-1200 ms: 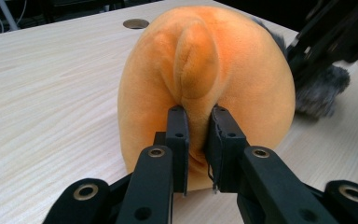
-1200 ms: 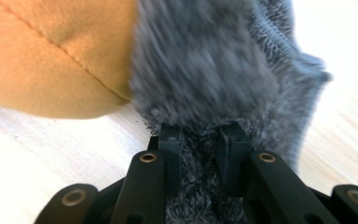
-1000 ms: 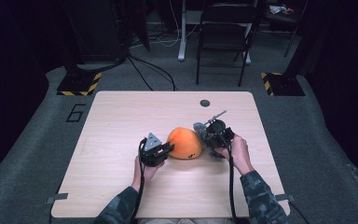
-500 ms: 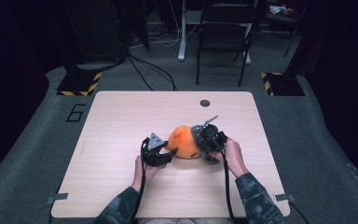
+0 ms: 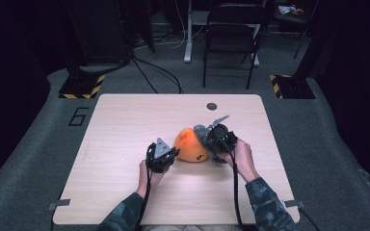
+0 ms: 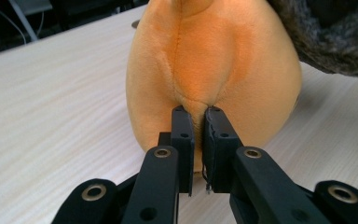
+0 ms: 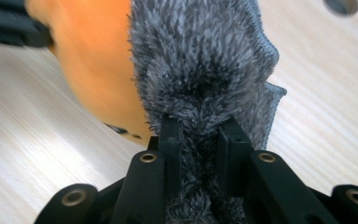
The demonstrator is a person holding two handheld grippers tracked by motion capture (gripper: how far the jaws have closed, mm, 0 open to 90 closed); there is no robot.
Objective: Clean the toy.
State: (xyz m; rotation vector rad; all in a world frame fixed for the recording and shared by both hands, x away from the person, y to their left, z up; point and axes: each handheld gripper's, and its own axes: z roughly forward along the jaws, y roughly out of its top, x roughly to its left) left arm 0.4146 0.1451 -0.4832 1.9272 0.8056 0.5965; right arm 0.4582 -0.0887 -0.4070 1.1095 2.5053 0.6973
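A pale wooden table (image 5: 125,144) is seen from above, standing on grey carpet, with a dark round grommet hole (image 5: 212,106) set near its far edge. A black folding chair (image 5: 231,43) is placed beyond the table, and a black-and-yellow striped floor base (image 5: 82,86) is seen at the far left.

Near the middle of the table, slightly toward the person's side, an orange plush toy (image 5: 190,145) is rested on the wood. A grey fuzzy cloth (image 5: 203,132) is draped against the toy's right side, touching it.

The person's forearms, in camouflage-patterned sleeves (image 5: 265,207), are brought in from the near edge.

The left gripper (image 5: 172,154) is held at the toy's left side. In the left gripper view the orange plush toy (image 6: 214,70) is shown close up, and the left gripper (image 6: 196,135) is pinched on a small fold of its orange fabric at a seam; its jaws have just been closing, and a narrow gap with plush in it is left between them.

The right gripper (image 5: 211,139) is held at the toy's right side. In the right gripper view the right gripper (image 7: 200,140) is clamped on a bunched strip of the grey fuzzy cloth (image 7: 200,70), whose fibres are squeezed between the jaws, while the orange plush toy (image 7: 93,60) is seen just behind and to the left.
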